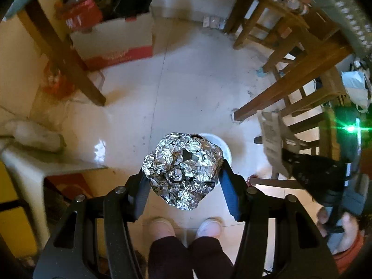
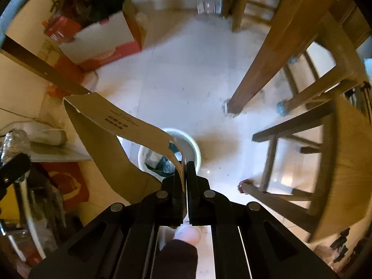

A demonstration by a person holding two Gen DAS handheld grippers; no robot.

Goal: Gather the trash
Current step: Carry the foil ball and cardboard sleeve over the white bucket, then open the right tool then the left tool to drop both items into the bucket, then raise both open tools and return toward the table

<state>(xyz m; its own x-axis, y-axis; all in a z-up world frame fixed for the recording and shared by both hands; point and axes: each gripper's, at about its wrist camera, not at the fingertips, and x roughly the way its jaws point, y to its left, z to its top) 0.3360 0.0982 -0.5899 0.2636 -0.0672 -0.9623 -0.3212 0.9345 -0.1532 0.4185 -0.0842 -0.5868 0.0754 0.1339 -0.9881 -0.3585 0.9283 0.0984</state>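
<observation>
The left gripper (image 1: pixel 183 174) is clamped on a crumpled foil ball (image 1: pixel 183 169), held above a white bin (image 1: pixel 224 148) whose rim peeks out at two o'clock of the ball. The right gripper (image 2: pixel 186 169) has its jaws pressed together on a strip of brown cardboard (image 2: pixel 111 134) (printed, partly torn), which curls away toward ten o'clock. The bin (image 2: pixel 194 146) sits on the tiled floor (image 2: pixel 176 88) just past the fingertips, with dark trash inside. Wooden chairs (image 2: pixel 302 107) stand at three o'clock.
</observation>
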